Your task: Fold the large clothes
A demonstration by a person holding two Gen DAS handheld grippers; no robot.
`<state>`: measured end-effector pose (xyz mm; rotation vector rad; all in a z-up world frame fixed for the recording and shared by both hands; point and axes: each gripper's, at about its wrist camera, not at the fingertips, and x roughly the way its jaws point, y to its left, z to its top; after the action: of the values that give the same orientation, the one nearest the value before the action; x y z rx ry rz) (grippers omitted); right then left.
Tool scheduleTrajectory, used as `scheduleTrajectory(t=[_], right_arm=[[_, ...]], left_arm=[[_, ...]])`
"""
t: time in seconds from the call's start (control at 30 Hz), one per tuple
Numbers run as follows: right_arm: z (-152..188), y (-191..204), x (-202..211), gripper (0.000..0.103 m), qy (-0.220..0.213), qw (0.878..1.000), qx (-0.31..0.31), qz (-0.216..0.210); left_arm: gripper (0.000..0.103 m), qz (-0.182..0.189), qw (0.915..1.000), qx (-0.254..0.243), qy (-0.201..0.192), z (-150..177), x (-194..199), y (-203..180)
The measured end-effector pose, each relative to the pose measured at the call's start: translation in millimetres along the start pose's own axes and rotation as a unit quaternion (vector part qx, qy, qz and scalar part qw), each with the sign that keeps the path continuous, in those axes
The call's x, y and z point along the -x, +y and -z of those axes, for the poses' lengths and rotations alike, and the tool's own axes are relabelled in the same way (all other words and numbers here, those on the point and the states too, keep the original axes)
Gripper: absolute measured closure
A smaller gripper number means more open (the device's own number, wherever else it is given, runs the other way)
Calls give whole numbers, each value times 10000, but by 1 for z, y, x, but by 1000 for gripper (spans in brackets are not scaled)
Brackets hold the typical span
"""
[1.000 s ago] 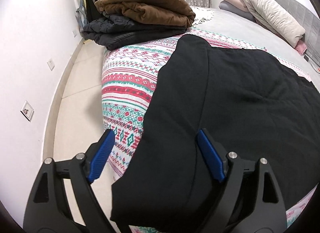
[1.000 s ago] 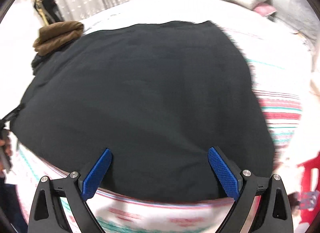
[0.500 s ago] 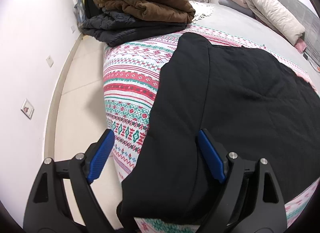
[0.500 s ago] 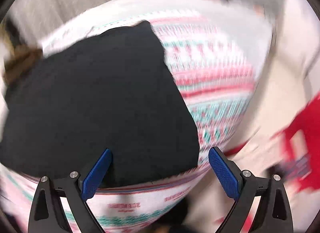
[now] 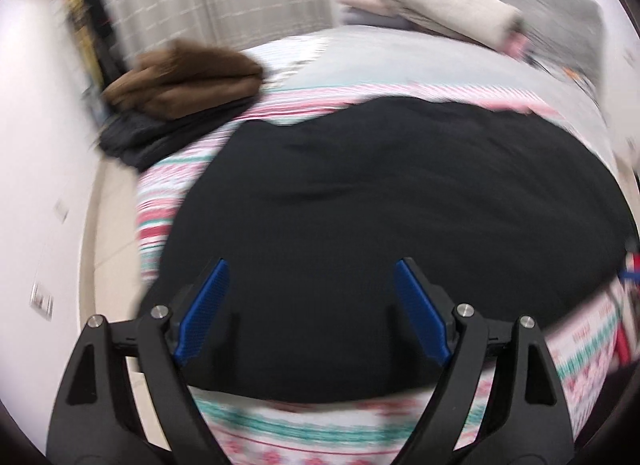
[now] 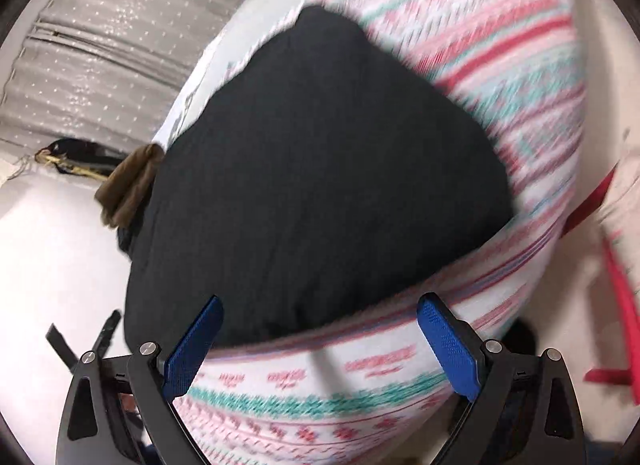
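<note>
Spread broadly over a bed (image 5: 400,65) under a knitted-looking patterned blanket (image 5: 280,421) in pink, teal and white bands: one large black garment (image 5: 380,201), matte, soft, thick enough to round at its edges, lying flat with only shallow wrinkles. Long axis apparently running side to side across the left wrist view, near hem close to the bed's front edge; exact outline softened by motion blur. Directly ahead of and below the left gripper (image 5: 308,313), whose blue ribbed pads stand wide apart with nothing between them, the near hem falling just inside that gap. Seen from the right wrist view as a dark wedge (image 6: 312,169) with its near right corner rounding down toward the bed edge, slightly up and left of the right gripper (image 6: 320,349), likewise spread wide and empty, hovering over bare blanket (image 6: 320,385) just short of the black cloth. Left gripper judged nearer to a hem grip; right needing a short reach forward and left to the corner. Probably a two-handed lift of the near edge, carried away toward the far side for a fold across the short direction. At the far left corner of the bed, well apart from the garment, a stack of folded clothes: brown fleecy one (image 5: 188,77) on a dark quilted one (image 5: 152,133). Farther back, pale pillows (image 5: 444,21) against a grey headboard, dotted curtain behind.
</note>
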<state>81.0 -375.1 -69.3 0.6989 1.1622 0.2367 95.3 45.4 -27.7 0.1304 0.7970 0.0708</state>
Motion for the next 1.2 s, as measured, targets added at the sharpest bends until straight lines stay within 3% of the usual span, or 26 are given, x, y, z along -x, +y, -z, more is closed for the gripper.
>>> scheduleTrajectory(t=[0.1, 0.27, 0.4, 0.47, 0.53, 0.8, 0.9, 1.1, 1.2], right_arm=[[4, 13, 1, 4, -266, 9993, 210, 159], [0, 20, -3, 4, -352, 9993, 78, 118], [2, 46, -6, 4, -185, 9932, 693, 915], [-5, 59, 3, 4, -224, 9949, 785, 592], [-9, 54, 7, 4, -326, 9978, 476, 330], [-6, 46, 1, 4, -248, 9988, 289, 306], [-4, 30, 7, 4, -275, 9993, 123, 226], [-2, 13, 16, 4, -264, 9995, -172, 6], [-2, 12, 17, 4, -250, 9994, -229, -68]], left_arm=[[18, 152, 9985, -519, -42, 5, -2, -41], [18, 462, 9960, -759, 106, 6, -9, -81], [18, 139, 9923, -1229, 23, -5, -21, -112], [17, 42, 9938, -1102, 155, -19, -34, -116], [17, 111, 9959, -783, 429, -35, -51, -116], [16, -43, 9860, -891, 1406, -110, -126, -132], [6, -448, 9841, -1010, 1390, -145, -166, -137], [6, -1223, 9774, -1103, 1327, -185, -224, -148], [6, -1332, 9769, -1022, 1318, -193, -247, -152]])
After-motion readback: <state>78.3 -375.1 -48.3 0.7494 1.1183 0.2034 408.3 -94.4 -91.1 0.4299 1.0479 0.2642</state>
